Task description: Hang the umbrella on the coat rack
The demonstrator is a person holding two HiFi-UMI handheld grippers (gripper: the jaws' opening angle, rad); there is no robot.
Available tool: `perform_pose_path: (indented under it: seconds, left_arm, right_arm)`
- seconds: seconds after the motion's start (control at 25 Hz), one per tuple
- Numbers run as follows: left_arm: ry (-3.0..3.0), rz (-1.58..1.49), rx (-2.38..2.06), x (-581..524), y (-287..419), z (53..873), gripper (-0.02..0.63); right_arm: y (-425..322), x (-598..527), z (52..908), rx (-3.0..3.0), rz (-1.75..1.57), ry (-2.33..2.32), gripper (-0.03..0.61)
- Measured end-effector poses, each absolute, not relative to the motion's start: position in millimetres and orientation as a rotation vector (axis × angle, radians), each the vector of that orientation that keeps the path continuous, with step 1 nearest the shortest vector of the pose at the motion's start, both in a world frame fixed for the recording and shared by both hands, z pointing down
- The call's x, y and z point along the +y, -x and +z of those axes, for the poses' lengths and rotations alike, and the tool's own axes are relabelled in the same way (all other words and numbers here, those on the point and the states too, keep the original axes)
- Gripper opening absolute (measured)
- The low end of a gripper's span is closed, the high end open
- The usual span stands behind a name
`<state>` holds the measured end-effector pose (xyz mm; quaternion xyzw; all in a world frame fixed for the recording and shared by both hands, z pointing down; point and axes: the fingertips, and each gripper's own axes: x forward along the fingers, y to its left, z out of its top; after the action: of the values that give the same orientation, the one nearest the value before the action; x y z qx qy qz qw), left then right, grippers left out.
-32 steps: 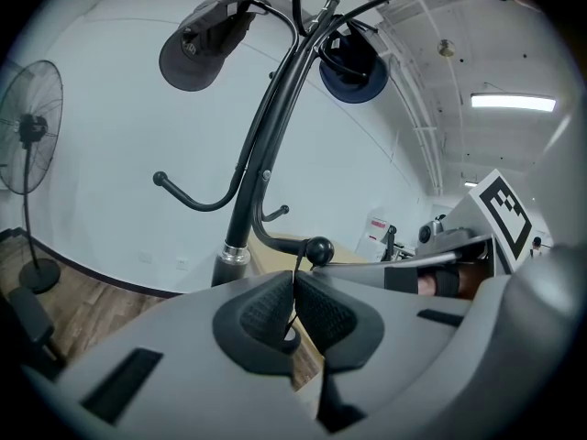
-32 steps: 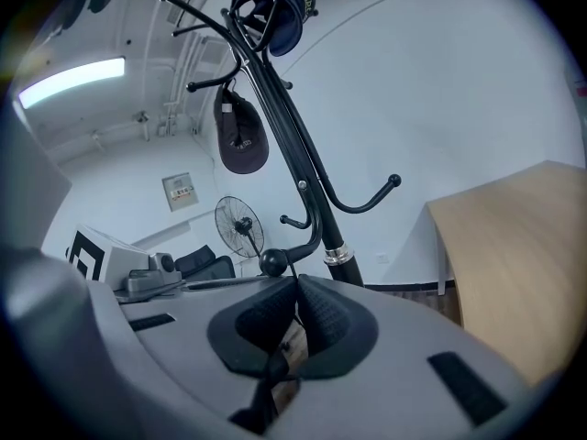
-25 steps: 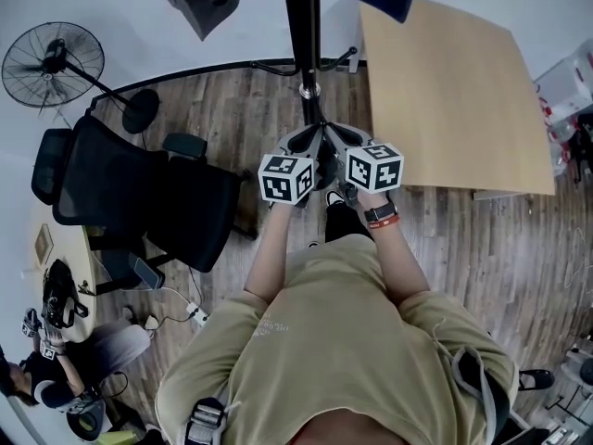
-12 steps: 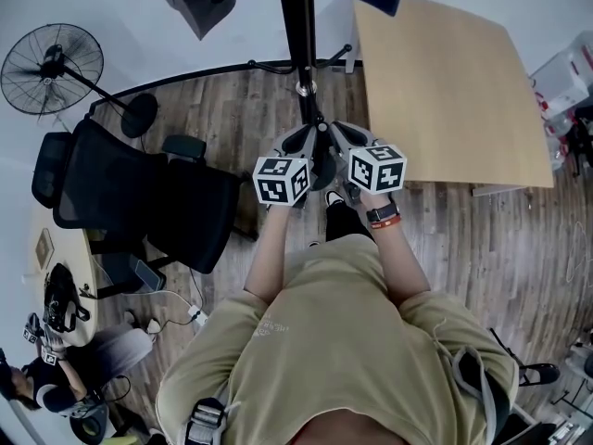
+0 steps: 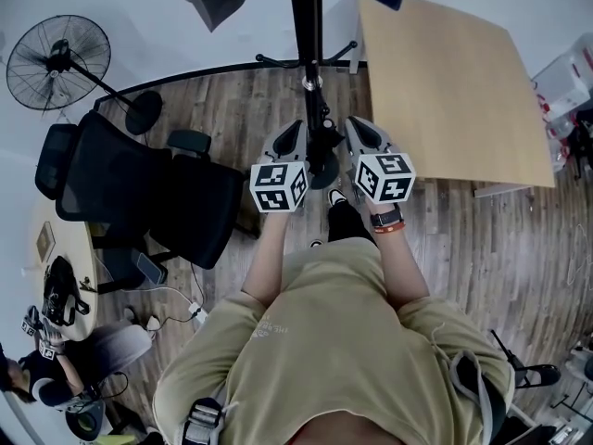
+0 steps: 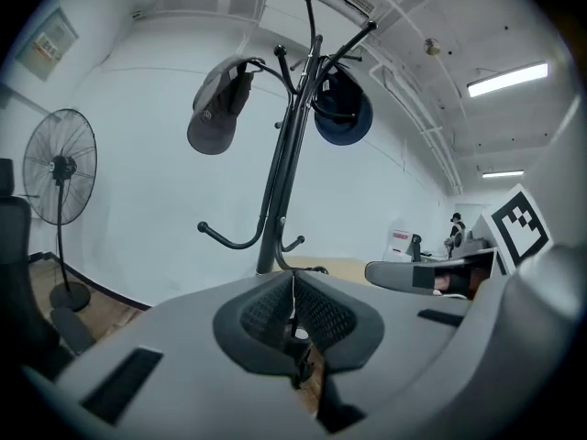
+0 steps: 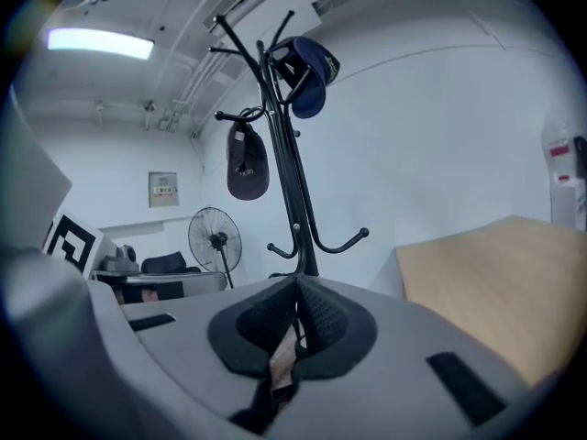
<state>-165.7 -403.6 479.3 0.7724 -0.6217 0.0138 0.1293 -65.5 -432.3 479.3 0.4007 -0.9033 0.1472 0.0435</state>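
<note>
No umbrella shows in any view. The black coat rack (image 5: 306, 26) stands straight ahead of me, its pole rising to curved hooks (image 6: 280, 181) (image 7: 289, 191). My left gripper (image 5: 298, 126) sits just left of the pole and my right gripper (image 5: 354, 121) just right of it, both at about waist height. In each gripper view the ribbed pads meet with nothing between them: left gripper (image 6: 293, 282), right gripper (image 7: 298, 291). A grey cap (image 6: 218, 108) and a navy cap (image 6: 342, 110) hang on upper hooks; the low hooks are bare.
A light wooden table (image 5: 445, 82) stands at the right of the rack. A black office chair (image 5: 139, 197) and a standing fan (image 5: 57, 63) are at the left. A seated person (image 5: 56, 360) is at the lower left by a desk.
Both grippers have swung apart: their tips, which nearly met at the pole, now point forward on either side of it. Hands have dropped slightly toward me.
</note>
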Motion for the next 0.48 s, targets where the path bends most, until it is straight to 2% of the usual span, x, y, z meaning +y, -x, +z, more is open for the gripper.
perform_pose_path:
  seconds: [0.12, 0.48]
  left_arm:
    - [-2.245, 0.042, -1.847, -389.9, 170.5, 478.3, 0.023]
    - [-2.305, 0.059, -1.851, -359.5, 167.8, 477.2, 0.023]
  right_arm:
    - [55.1, -423.9, 474.1, -2.733, 0.335, -1.315, 0.017]
    - [43.2, -395.7, 473.6, -2.697, 0.286, -1.407, 0.015]
